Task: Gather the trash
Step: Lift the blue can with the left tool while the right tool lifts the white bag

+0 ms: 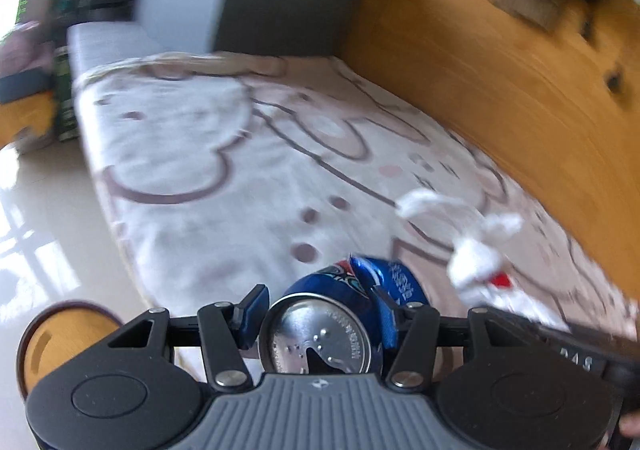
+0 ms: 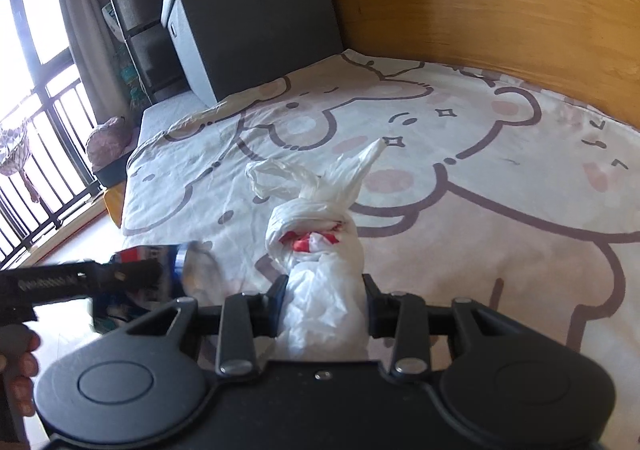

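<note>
Left hand-held gripper clamped on crushed blue can, right hand-held gripper clamped on knotted white plastic bag, both above bed

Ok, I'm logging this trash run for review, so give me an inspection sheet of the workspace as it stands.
Surface: bed with cartoon-print sheet, wrinkled, beside a wooden wall panel.
Job's things: crushed blue soda can, opened top toward the camera; knotted white plastic bag with something red inside.
Clutter: nothing seen loose on the sheet.
Grippers: left claw shut on the can; right claw shut on the bag.
Cables: nothing seen.
Surroundings: dark storage box at the bed's far end, drawer tower, curtain, barred window, pale tiled floor.
</note>
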The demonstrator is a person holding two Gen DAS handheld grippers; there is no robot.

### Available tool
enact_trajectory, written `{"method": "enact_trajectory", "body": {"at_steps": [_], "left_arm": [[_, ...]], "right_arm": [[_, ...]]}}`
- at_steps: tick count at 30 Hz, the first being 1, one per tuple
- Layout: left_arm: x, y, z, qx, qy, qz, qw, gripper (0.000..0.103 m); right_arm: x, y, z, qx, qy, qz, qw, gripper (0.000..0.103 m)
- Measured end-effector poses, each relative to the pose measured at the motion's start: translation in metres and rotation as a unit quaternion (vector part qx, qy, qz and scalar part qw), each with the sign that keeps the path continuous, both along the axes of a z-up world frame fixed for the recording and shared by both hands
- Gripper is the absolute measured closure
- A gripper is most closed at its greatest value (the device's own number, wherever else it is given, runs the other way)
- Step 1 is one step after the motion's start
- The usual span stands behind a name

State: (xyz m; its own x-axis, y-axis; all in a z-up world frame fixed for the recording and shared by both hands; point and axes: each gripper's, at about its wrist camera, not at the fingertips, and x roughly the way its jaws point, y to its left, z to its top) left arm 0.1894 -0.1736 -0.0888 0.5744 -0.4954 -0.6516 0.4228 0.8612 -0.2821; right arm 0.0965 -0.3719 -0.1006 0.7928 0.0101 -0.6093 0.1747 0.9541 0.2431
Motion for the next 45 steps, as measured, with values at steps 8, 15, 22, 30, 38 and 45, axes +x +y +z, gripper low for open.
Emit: {"method": "enact_trajectory", "body": {"at_steps": [8, 15, 22, 30, 38, 45], "left_arm": [[0.016, -0.027, -0.008, 0.006, -0.015, -0.118, 0.9929, 0.047], [0.015, -0.014, -0.004, 0.001, -0.002, -0.077, 0.9970, 0.003], [0.007, 0.006, 0.012, -0.011, 0.046, -0.028, 0.9985, 0.003], [0.002, -0.024, 0.025, 0.032, 0.045, -0.033, 0.9979, 0.003], [-0.003, -0.049, 0.018, 0.128, 0.041, -0.014, 0.9909, 0.003], [0.001, -0.063, 0.010, 0.172, 0.032, 0.002, 0.9847, 0.003]], "right_arm": [[-0.005, 0.004, -0.003, -0.007, 0.010, -0.001, 1.000, 0.065], [0.001, 0.001, -0.010, 0.001, 0.013, 0.001, 1.000, 0.065], [-0.002, 0.010, -0.011, 0.014, -0.002, 0.020, 1.000, 0.065], [-0.020, 0.032, -0.015, 0.039, -0.005, 0.068, 0.997, 0.065], [-0.038, 0.022, -0.016, 0.053, -0.015, 0.048, 0.997, 0.065], [-0.046, -0.006, -0.017, 0.056, -0.022, 0.015, 0.998, 0.065]]}}
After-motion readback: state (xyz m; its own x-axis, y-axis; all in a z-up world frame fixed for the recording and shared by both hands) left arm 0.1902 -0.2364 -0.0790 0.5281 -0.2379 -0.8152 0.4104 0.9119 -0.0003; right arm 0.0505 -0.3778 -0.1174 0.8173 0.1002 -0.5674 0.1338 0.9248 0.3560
